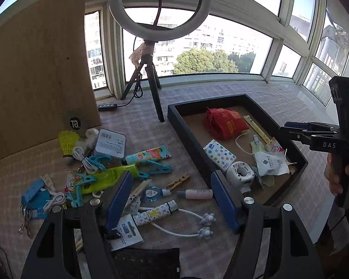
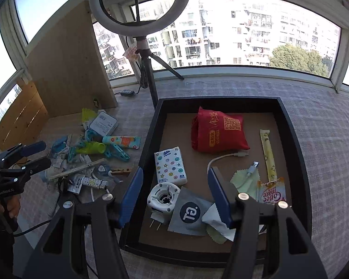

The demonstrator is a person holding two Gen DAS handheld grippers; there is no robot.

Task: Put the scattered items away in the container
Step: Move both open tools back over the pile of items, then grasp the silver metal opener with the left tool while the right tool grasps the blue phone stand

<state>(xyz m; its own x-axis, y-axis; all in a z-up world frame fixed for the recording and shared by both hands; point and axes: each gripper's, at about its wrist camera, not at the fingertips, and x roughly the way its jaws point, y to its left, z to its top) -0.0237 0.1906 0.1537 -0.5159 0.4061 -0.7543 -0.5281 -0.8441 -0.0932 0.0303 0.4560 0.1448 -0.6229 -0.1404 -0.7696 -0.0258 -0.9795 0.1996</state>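
Tangle is the risk: both the left hand-held gripper (image 1: 172,200) and right hand-held gripper (image 2: 175,196) gape empty, the scattered pile (image 1: 109,174) sits left of the tray (image 1: 186,127) on the worktop, so grabbing the looped white cable (image 1: 186,223) could drag neighbours off.

The left gripper (image 1: 172,200) pointed steeply downward with its blue fingers (image 1: 117,200) spread apart and nothing between them. The right gripper (image 2: 175,196) was pitched down at a similar angle, its fingers (image 2: 219,197) likewise parted and empty. In the left wrist view the right gripper appeared at the right edge, held by a hand (image 1: 337,172) wrapped around its grip. In the right wrist view the left gripper appeared at the left edge, held by the other hand (image 2: 10,205).
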